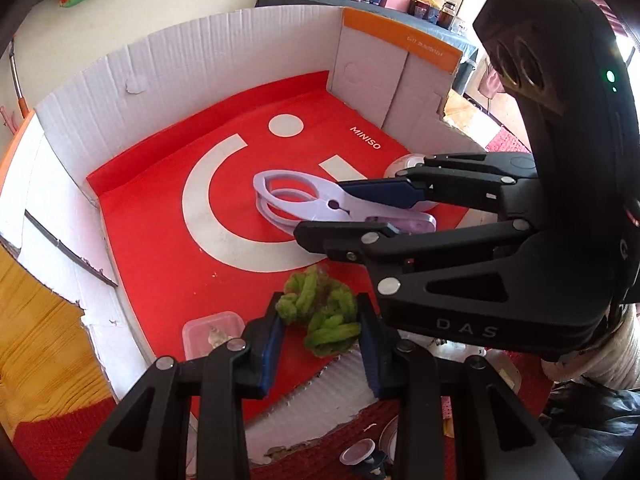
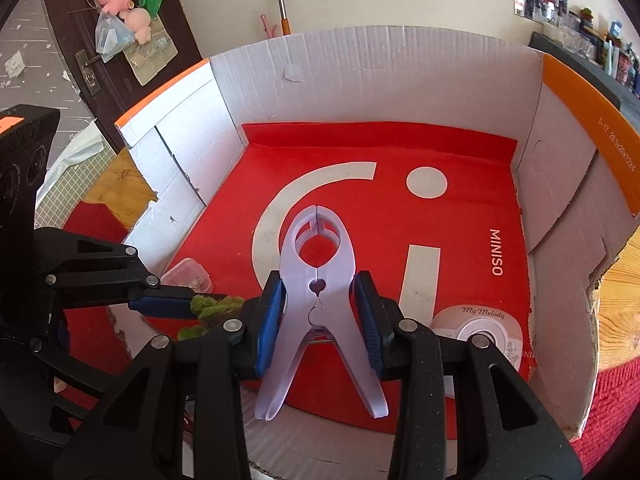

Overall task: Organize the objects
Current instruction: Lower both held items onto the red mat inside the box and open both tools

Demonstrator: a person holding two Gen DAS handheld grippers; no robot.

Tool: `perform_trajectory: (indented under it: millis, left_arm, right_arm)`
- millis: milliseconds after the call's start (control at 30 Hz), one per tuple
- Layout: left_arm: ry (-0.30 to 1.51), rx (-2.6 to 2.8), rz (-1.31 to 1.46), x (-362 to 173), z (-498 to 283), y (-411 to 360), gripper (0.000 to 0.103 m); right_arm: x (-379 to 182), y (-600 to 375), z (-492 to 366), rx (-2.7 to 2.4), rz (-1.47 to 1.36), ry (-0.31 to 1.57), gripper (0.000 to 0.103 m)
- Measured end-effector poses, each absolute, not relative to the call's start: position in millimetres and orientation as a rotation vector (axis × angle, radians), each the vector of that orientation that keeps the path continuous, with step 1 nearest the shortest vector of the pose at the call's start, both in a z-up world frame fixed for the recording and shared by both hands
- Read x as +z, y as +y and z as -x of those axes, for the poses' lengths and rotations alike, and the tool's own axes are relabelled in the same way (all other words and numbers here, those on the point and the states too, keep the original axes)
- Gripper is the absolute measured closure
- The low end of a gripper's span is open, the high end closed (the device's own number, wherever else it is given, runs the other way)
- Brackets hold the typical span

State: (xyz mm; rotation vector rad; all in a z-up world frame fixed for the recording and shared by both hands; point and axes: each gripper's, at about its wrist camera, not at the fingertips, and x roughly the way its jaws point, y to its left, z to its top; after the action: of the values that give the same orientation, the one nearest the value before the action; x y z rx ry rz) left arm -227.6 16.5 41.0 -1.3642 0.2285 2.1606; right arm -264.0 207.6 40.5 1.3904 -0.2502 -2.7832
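My left gripper (image 1: 320,344) is shut on a fuzzy green yarn bundle (image 1: 320,316), held over the near edge of a white cardboard box (image 1: 240,48) with a red floor. That green bundle (image 2: 216,306) also shows at the left fingertip in the right wrist view. My right gripper (image 2: 318,320) is shut on a large lilac plastic clamp (image 2: 318,280), its ring-shaped jaws pointing into the box and its two legs toward me. From the left wrist view, the right gripper (image 1: 360,212) reaches in from the right with the clamp (image 1: 296,200) above the box floor.
A small clear lidded container (image 1: 212,332) lies on the box floor near the left wall. A round "My Melody" tape roll (image 2: 480,332) sits in the near right corner. Small dishes (image 1: 360,450) lie on the red cloth outside the box. Wooden tabletop (image 1: 36,320) flanks the box.
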Motion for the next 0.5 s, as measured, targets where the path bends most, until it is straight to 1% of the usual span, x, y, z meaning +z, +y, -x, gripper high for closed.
perform_trajectory:
  millis: [500]
  left_arm:
    - [0.276, 2.125, 1.397, 39.2, 235.5, 23.4, 0.066]
  right_arm:
    - [37.1, 206.6, 265.6, -2.764, -1.459, -0.194, 0.068]
